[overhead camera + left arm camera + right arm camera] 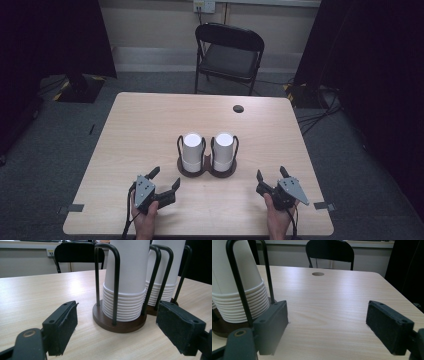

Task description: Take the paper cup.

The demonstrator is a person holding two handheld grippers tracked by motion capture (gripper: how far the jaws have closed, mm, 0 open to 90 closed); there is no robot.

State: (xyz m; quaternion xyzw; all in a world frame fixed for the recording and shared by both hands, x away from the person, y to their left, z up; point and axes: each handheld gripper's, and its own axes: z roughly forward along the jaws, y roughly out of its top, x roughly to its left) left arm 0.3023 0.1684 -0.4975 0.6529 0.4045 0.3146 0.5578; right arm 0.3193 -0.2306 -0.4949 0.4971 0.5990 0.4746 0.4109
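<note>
Two stacks of white paper cups stand upside down in a double wire holder (207,170) at the centre of the wooden surface (145,125). The left cup stack (192,150) and the right cup stack (223,150) sit side by side, each enclosed by black wire loops rising from a dark round base.

The left gripper (164,181) is at the lower left of the high view, held in a hand (145,220) and angled toward the holder. Its jaws are spread wide and released, with nothing between them. In the left gripper view, the left cup stack (130,277) appears in the upper centre, near the jaws but apart from them.

The right gripper (272,173) is at the lower right of the high view, held in the other hand (277,222). Its jaws are likewise released and hold nothing. In the right gripper view, the right cup stack (237,285) is at the left edge of the frame, just beyond the left-hand jaw.

A black folding chair (227,55) stands behind the surface at the top centre of the high view.
</note>
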